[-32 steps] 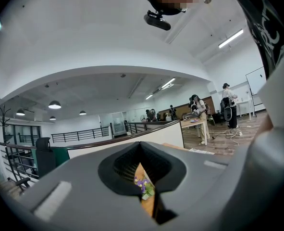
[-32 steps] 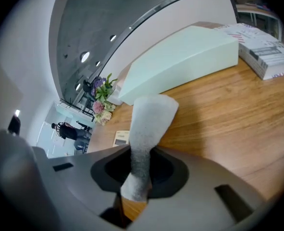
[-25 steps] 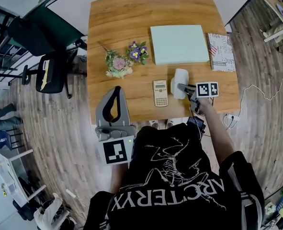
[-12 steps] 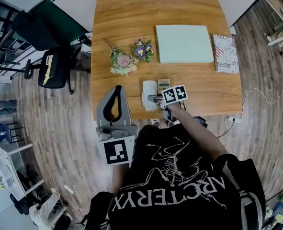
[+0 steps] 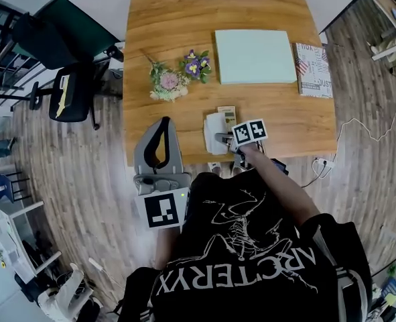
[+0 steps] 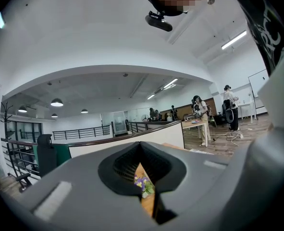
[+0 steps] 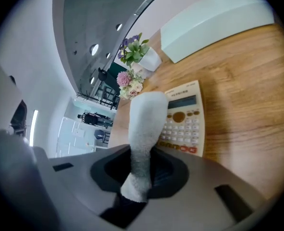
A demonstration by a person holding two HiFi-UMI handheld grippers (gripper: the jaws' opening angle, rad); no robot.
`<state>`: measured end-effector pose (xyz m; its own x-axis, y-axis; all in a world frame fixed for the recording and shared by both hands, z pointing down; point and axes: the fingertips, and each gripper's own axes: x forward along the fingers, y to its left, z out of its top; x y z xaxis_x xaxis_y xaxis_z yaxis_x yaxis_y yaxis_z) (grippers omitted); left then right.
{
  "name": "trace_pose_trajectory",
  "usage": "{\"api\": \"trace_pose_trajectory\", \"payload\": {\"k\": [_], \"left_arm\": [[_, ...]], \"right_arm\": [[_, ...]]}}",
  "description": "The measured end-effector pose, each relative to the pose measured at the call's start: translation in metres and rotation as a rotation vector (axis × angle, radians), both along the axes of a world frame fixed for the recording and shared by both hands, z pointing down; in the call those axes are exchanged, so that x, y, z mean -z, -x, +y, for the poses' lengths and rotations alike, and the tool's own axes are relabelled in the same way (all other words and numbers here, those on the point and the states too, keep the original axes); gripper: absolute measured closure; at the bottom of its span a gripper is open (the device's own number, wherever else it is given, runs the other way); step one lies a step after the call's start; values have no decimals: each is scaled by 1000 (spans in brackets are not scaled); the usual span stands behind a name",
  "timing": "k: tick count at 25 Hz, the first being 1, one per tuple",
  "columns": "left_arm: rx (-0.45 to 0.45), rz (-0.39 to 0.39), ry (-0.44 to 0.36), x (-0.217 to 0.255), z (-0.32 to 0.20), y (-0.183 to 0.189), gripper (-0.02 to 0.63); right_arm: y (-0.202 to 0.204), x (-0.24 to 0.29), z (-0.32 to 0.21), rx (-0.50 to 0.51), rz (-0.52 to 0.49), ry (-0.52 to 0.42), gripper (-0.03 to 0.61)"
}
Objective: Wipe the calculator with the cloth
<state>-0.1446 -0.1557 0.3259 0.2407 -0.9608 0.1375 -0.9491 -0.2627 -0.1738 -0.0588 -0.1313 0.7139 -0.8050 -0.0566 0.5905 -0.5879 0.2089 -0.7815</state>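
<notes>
The beige calculator (image 7: 184, 121) lies flat on the wooden table (image 5: 184, 19) near its front edge. In the head view the calculator (image 5: 227, 112) shows only at its far end, beyond the cloth and the marker cube. My right gripper (image 7: 139, 174) is shut on a rolled white cloth (image 7: 144, 129). The cloth's free end hangs over the calculator's left edge. From above, the cloth (image 5: 214, 124) sticks out ahead of the right gripper (image 5: 219, 138). My left gripper (image 5: 163, 121) hovers off the table's front left corner, shut on nothing, and its own view (image 6: 141, 144) looks across the table.
Two small flower bunches (image 5: 169, 84) (image 5: 196, 66) sit left of centre. A pale green pad (image 5: 255, 47) lies at the back right, with a printed book (image 5: 313, 61) beside it. An office chair (image 5: 70, 96) stands on the floor to the left.
My right gripper carried the cloth leftward, from the calculator's right side across it to its left edge. The left gripper stayed where it was.
</notes>
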Motion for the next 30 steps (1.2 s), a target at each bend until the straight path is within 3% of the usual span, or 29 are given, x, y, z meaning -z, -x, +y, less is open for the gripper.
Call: {"api": "trace_pose_trajectory", "payload": {"k": [17, 20, 22, 24, 30], "left_arm": [[-97, 26, -2, -2, -11, -44, 604], [-96, 21, -3, 0, -12, -47, 604], [-91, 14, 2, 1, -11, -49, 604], [-83, 3, 6, 2, -11, -48, 604], [-70, 14, -53, 11, -16, -41, 604]], "right_arm": [[-174, -16, 18, -235, 73, 43, 489], [-188, 12, 13, -284, -26, 4, 488], [-193, 56, 0, -335, -150, -86, 488], [-201, 110, -17, -360, -214, -253, 488], [-205, 285, -63, -317, -138, -928, 488]]}}
